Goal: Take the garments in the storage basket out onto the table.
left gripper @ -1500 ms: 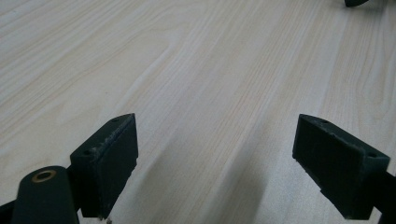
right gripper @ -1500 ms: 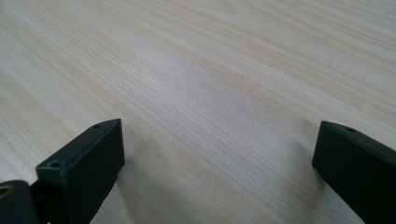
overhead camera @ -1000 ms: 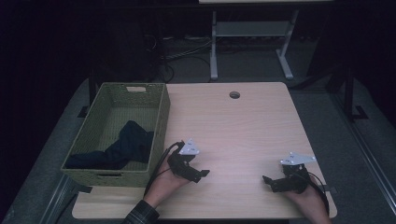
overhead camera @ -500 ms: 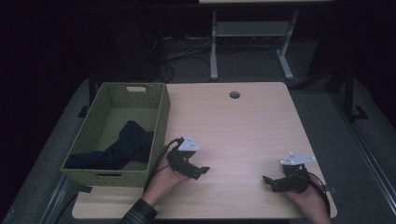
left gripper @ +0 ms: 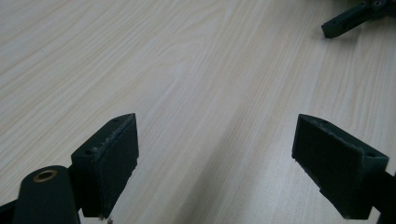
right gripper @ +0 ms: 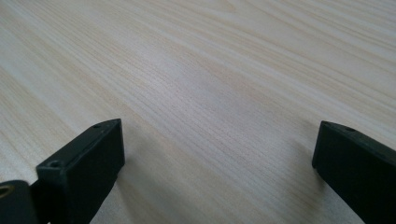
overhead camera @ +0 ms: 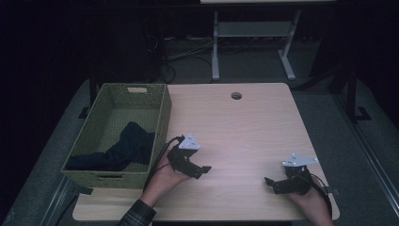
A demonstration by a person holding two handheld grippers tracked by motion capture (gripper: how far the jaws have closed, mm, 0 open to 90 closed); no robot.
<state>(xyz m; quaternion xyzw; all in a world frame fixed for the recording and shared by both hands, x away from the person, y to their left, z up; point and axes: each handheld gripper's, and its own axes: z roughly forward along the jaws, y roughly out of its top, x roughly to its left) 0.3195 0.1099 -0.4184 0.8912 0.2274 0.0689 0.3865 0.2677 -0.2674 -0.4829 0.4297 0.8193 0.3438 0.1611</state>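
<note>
My left gripper (overhead camera: 201,170) rests low over the wooden table (overhead camera: 244,122), just right of a green woven basket (overhead camera: 162,113). Its jaws stand wide apart in the left gripper view (left gripper: 215,154), with only bare wood between them. My right gripper (overhead camera: 272,183) lies near the table's front right edge, pointing left. In the right gripper view (right gripper: 219,163) its jaws are spread wide over bare table. A dark blue cloth (overhead camera: 123,149) lies crumpled inside the basket. A tip of the right gripper's jaw shows at the top right of the left gripper view.
The basket takes up the table's left side. A round cable hole (overhead camera: 236,95) sits near the far edge. Beyond the table stand a white metal frame (overhead camera: 254,42) and loose cables (overhead camera: 188,52) on a dark floor.
The left gripper has shifted slightly toward the front of the table. The right gripper has stayed where it was.
</note>
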